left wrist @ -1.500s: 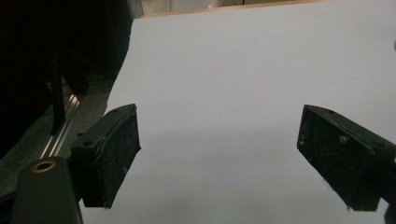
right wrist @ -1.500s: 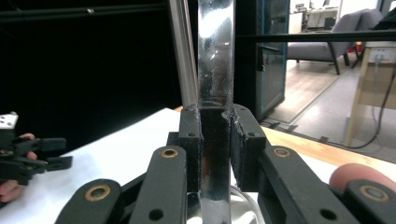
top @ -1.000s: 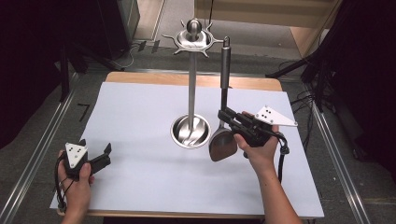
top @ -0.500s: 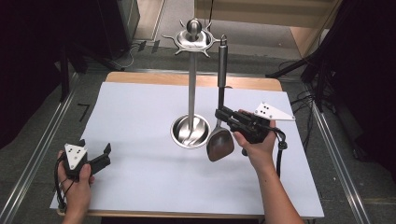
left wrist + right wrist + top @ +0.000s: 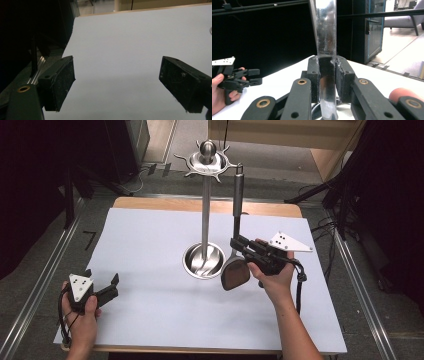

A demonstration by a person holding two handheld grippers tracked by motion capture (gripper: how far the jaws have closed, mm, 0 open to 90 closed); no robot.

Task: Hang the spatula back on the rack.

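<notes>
White table cover (image 5: 150, 250), right gripper (image 5: 239, 245) jaws clamped on upright spatula (image 5: 236, 265), left gripper (image 5: 117, 82) jaws wide, empty.

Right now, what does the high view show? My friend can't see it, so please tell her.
The right gripper is shut on a spatula, holding it upright beside a shiny metal utensil stand on a white table. The left gripper rests open near the table's front left corner.
</notes>
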